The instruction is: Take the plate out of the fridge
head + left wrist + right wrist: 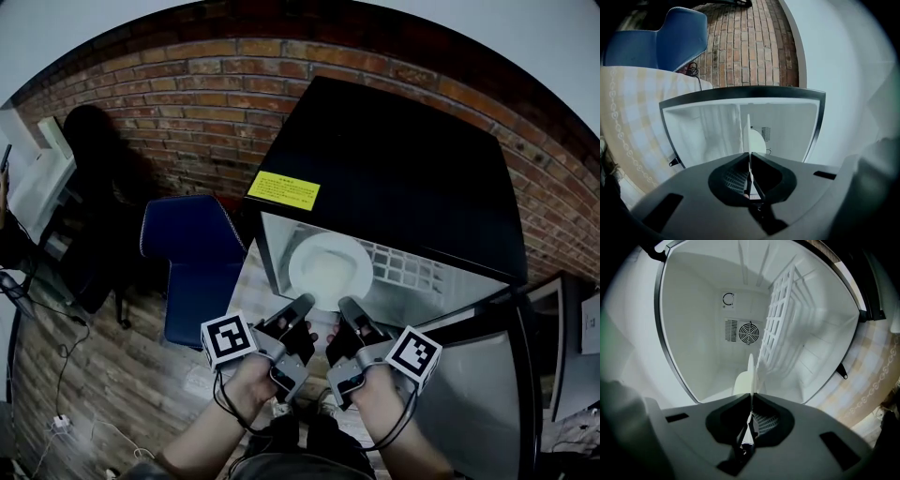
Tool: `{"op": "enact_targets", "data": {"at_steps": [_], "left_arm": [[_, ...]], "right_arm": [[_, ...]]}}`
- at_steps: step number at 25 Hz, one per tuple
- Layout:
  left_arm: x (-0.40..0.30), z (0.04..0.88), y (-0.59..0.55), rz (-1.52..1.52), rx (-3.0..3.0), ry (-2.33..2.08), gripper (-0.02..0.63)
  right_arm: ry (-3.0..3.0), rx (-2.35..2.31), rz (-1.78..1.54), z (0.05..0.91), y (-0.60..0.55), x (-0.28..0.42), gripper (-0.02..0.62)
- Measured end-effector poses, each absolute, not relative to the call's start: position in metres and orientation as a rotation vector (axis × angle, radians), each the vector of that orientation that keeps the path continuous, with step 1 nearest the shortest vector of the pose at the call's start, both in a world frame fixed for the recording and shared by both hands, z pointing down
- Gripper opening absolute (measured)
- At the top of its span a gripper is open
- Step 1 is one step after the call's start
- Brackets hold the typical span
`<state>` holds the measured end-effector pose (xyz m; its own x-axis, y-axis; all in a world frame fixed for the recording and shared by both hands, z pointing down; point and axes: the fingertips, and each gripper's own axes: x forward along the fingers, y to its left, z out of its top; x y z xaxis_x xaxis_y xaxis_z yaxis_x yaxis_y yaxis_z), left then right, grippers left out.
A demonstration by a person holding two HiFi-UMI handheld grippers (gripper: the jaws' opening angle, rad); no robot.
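Note:
A white round plate (330, 269) sits in the mouth of the open black mini fridge (394, 159). Both grippers hold its near rim. My left gripper (305, 305) is shut on the rim's left part, and my right gripper (347, 307) is shut on the right part. In the left gripper view the plate (749, 136) runs edge-on up from between the closed jaws of the left gripper (750, 157). The right gripper view shows the same thin plate edge (750, 373) pinched by the right gripper (751, 397), with the white fridge interior behind it.
A white wire shelf (408, 267) lies inside the fridge to the plate's right. The fridge door (478, 394) stands open at the right. A blue chair (187, 253) stands left of the fridge against the brick wall (187, 103). Cables (61, 422) lie on the wooden floor.

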<state>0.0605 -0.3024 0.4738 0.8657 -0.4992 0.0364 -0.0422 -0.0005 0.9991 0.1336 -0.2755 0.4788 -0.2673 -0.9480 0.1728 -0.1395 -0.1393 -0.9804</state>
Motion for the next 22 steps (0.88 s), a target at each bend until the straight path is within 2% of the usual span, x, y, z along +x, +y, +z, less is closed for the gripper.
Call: {"op": "enact_targets", "data": {"at_steps": [11,22], "left_arm": [[0.044,0.432,-0.271,-0.444,1.578,-0.432,0.026],[-0.008,0.401,-0.260,-0.552,1.589,-0.509,0.026]], "right_arm": [[1.516,-1.226,-1.442,0.435,-0.246,0.118,0.035],[1.647,-1.118,-1.493,0.406,-0.244,0.069,0.035]]}}
